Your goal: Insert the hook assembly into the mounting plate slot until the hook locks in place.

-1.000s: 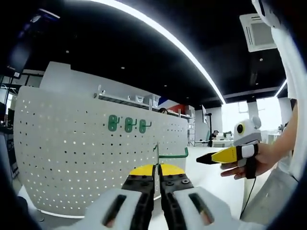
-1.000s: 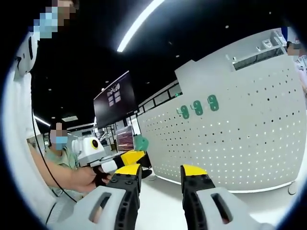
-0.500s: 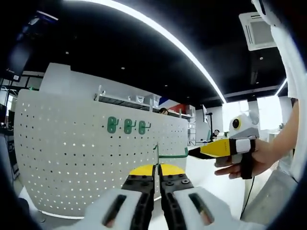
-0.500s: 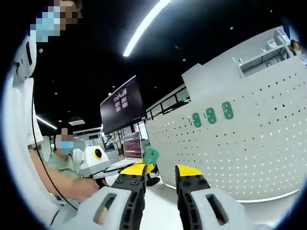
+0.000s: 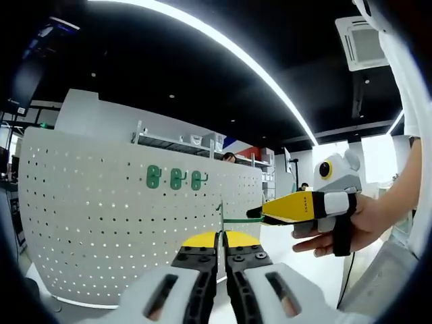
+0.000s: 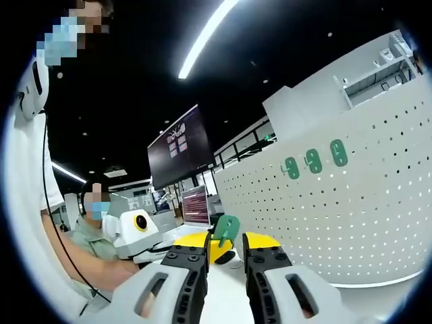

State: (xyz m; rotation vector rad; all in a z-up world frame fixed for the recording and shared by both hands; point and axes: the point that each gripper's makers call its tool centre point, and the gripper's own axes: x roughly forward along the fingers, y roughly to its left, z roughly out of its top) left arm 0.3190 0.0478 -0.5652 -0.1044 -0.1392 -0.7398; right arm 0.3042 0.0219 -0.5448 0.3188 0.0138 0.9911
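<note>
No legible text. Wall screen [image 6: 181, 145] at 10 o'clock carries markings, too blurred to read.

Green hook [image 5: 237, 219]: its held end hidden between the closed jaws of the left gripper [image 5: 221, 237]; far tip masked by the right gripper [image 5: 260, 213]. Three green hooks on the pegboard [image 5: 101, 223]: too small to make out.

- My right gripper [image 6: 225, 248]: yellow-tipped jaws a small gap apart.
- Green hook [image 6: 227, 231] sits just beyond the tips, in the gap; I cannot tell if it is touched.
- White pegboard [image 6: 351, 216] at right carries three green hook plates [image 6: 314, 160].
- Left gripper [image 6: 145, 233] at lower left.
</note>
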